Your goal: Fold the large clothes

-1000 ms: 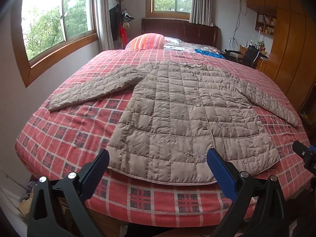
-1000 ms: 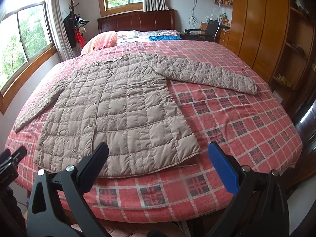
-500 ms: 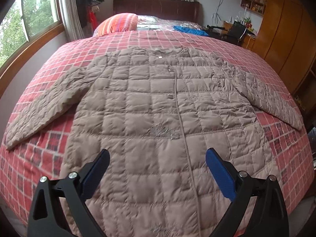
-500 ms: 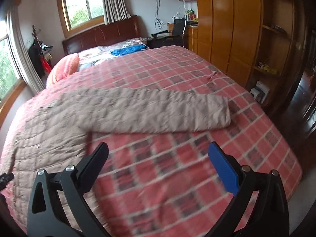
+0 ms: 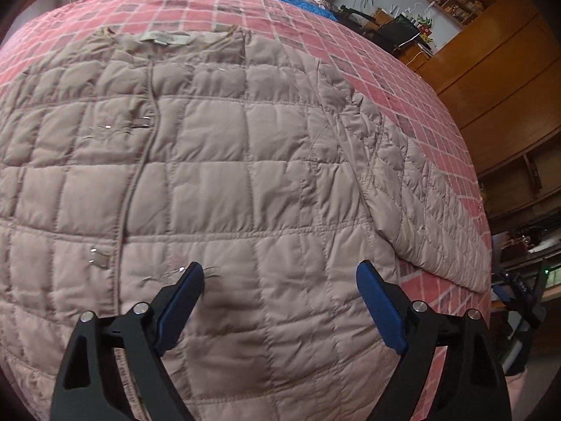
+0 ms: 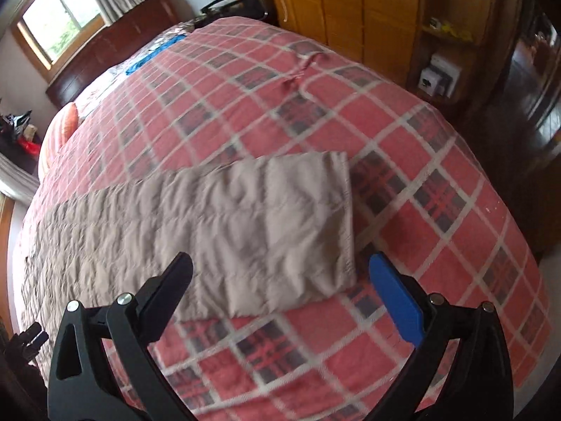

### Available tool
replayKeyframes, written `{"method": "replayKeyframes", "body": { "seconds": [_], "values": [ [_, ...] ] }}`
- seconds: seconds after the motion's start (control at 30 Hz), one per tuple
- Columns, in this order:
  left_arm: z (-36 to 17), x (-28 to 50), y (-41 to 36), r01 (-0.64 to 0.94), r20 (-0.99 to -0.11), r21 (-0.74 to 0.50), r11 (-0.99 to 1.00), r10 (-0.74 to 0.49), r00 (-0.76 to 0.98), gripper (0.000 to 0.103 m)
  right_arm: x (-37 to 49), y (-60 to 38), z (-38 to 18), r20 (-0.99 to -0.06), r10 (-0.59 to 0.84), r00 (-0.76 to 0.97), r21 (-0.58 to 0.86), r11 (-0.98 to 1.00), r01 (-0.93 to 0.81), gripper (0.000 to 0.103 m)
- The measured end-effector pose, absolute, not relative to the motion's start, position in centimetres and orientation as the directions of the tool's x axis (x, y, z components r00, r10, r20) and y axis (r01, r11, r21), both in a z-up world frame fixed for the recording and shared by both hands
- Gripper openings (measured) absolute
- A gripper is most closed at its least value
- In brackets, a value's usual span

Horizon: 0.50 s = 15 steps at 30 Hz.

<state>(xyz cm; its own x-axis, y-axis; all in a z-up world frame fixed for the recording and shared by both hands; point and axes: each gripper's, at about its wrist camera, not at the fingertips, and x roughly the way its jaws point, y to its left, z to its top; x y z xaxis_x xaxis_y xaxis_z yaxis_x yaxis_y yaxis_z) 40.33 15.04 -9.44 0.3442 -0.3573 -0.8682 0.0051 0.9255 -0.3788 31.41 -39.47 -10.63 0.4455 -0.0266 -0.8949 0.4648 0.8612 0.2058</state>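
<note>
Left gripper (image 5: 278,282) poised low over the chest of the quilted jacket (image 5: 217,189), fingers (image 5: 184,289) spread wide, gripping nothing. Right gripper (image 6: 280,275) poised over the sleeve cuff (image 6: 298,224), fingers (image 6: 394,296) likewise apart and empty. The beige jacket lies flat, front up and fastened, on the red plaid bedspread (image 6: 438,189), sleeve extended sideways. A neck label (image 5: 164,37) shows at the collar; its writing is too small to read.
</note>
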Motion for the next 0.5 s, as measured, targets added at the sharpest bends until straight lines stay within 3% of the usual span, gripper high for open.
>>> {"method": "replayKeyframes", "body": {
  "seconds": [0.07,0.2,0.27,0.33,0.43,0.5],
  "values": [
    [-9.9,41.2,14.6,0.015,-0.855,-0.414,0.91,-0.394,0.338,0.079,32.0,-40.0,-11.4,-0.907,0.009,0.42,0.219,0.864,0.454,0.1],
    [-10.6,42.1,14.5,0.016,-0.835,-0.462,0.887,-0.441,0.33,0.077,32.9,-40.2,-12.7,-0.919,0.022,0.393,0.209,0.874,0.439,0.099],
    [-11.1,42.5,14.8,0.01,-0.834,-0.469,0.883,-0.447,0.325,0.069,33.3,-40.2,-13.5,-0.925,0.018,0.379,0.197,0.877,0.438,0.097],
    [-11.4,42.6,15.3,0.012,-0.831,-0.477,0.879,-0.455,0.32,0.064,33.7,-40.5,-14.2,-0.93,0.032,0.365,0.205,0.872,0.446,0.078],
    [-11.7,42.4,16.4,0.023,-0.822,-0.492,0.87,-0.473,0.316,0.052,33.8,-40.7,-14.7,-0.929,0.008,0.369,0.192,0.864,0.465,0.071],
    [-12.0,42.3,17.0,0.02,-0.824,-0.49,0.872,-0.47,0.317,0.042,33.8,-40.4,-14.6,-0.928,-0.022,0.371,0.164,0.871,0.463,0.049]
  ]
}}
